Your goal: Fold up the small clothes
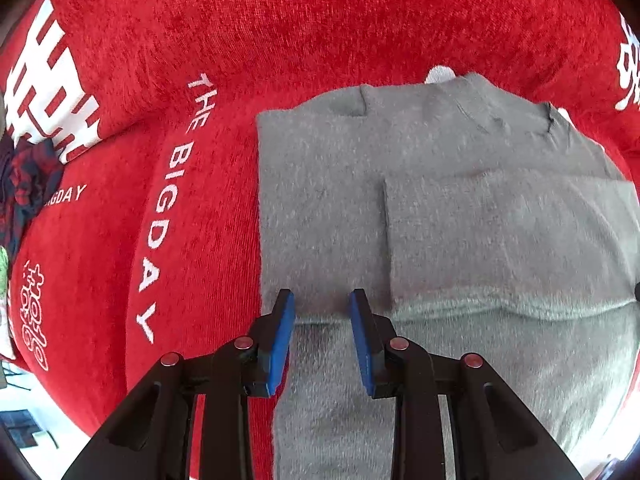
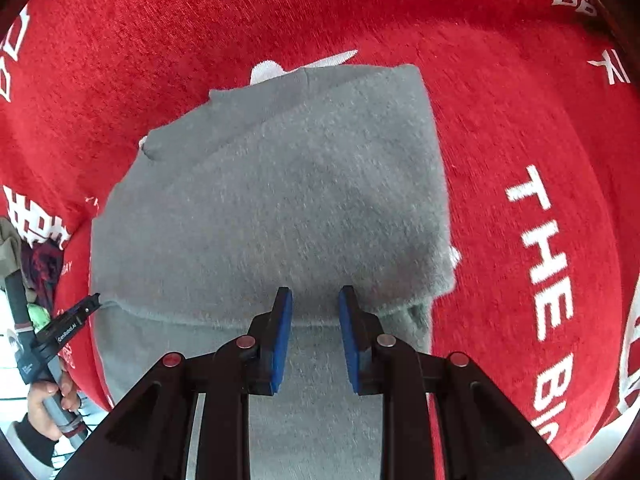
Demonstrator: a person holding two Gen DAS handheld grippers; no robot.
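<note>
While both sleeves already lie turned in over the body, the fold is only partly made — these lines judge it from how the cloth lies.

Garment: grey sweater lies flat on the red blanket, straight ahead of both pairs of fingers, its collar at the far end.
Done: one sleeve panel lies folded across the body, ahead and to the right of the left gripper's tips; the sides look squared into a long rectangle.
Left to do: probably the lengthwise fold — bringing the near part up over the far part; the lower cloth runs back beneath both grippers, unfolded.
Left gripper: blue pads parted, nothing between them; tips sit at the cross edge of the folded layer, whether touching I cannot tell.
Right gripper: pads likewise apart, holding nothing, tips at the same cross edge, near the sweater's right side.
Containers: none visible; a dark plaid cloth lies far left of the left fingers, loose on the blanket.
</note>
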